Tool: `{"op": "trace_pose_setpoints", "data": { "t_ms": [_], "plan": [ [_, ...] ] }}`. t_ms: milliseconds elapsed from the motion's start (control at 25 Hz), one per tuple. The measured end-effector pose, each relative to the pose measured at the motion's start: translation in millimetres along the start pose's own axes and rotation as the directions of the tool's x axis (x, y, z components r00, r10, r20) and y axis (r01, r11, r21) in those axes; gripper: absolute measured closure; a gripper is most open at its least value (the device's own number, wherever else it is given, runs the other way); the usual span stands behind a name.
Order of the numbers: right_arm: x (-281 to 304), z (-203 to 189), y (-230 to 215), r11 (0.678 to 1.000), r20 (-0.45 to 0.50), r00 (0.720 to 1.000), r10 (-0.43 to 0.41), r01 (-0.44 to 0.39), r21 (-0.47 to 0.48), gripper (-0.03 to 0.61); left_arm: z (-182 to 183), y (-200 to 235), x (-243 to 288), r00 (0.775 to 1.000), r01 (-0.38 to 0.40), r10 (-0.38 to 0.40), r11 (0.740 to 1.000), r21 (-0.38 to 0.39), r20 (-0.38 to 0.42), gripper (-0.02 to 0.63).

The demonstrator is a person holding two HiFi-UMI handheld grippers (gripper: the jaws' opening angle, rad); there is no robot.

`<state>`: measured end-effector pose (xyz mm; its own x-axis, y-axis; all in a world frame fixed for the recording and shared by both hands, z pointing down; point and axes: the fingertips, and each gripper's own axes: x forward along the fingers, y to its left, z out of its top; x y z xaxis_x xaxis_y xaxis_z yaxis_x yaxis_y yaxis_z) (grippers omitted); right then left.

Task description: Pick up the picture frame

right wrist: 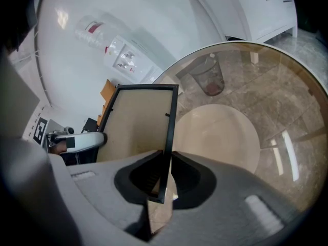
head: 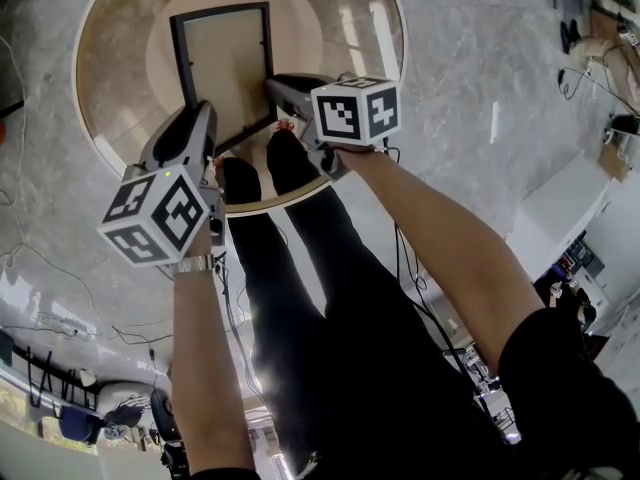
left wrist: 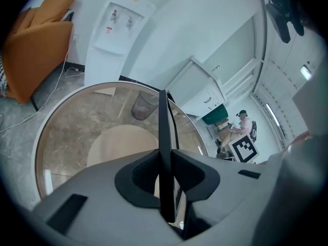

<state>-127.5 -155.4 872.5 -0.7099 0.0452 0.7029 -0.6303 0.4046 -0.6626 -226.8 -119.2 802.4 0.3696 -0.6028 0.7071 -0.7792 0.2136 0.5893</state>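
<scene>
- Head view: picture frame (head: 225, 63) over the middle of the round glass desk (head: 365, 28), long axis running near to far, beige panel facing up, black border all round.
- Left tongs (head: 205, 118) on the frame's near left edge, right tongs (head: 278, 96) at its near right corner; both forearms reaching forward and down, marker cubes uppermost.
- Left gripper view: frame (left wrist: 164, 132) seen edge-on, a thin dark upright line; left tongs (left wrist: 165, 163) partly closed, pads pressed on either face of that edge.
- Right gripper view: frame (right wrist: 138, 122) leaning left, far end pointing away over the desk (right wrist: 287, 117); right tongs (right wrist: 166, 176) likewise half-closed, clamped on the black border near the corner.
</scene>
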Motion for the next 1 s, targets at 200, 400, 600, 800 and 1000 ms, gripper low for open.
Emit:
{"op": "trace_pose_setpoints", "data": {
  "t_ms": [200,400,600,800,1000],
  "plan": [
    [-8,-9,19,1.000,0.017,1.000,0.023,-0.023,-0.019,0.526,-3,-3,-22,0.999,0.006,-0.004,0.999,-0.035,0.044,0.529],
    [-27,-6,45,0.996,0.077,0.993,0.087,-0.088,0.008,0.526,7,-20,-50,0.996,0.020,-0.021,1.000,0.003,0.091,0.532],
    [-38,0,62,0.993,0.141,0.984,0.110,-0.116,0.033,0.525,20,-24,-66,0.991,0.036,-0.037,0.999,0.007,0.129,0.532],
    [-63,12,61,0.987,0.231,0.966,0.117,-0.139,0.081,0.525,26,-22,-76,0.989,0.022,-0.025,1.000,0.022,0.148,0.535],
    [-71,14,60,0.990,0.225,0.969,0.104,-0.121,0.067,0.525,33,-26,-81,0.987,0.010,-0.016,0.999,0.035,0.161,0.535]
  ]
}}
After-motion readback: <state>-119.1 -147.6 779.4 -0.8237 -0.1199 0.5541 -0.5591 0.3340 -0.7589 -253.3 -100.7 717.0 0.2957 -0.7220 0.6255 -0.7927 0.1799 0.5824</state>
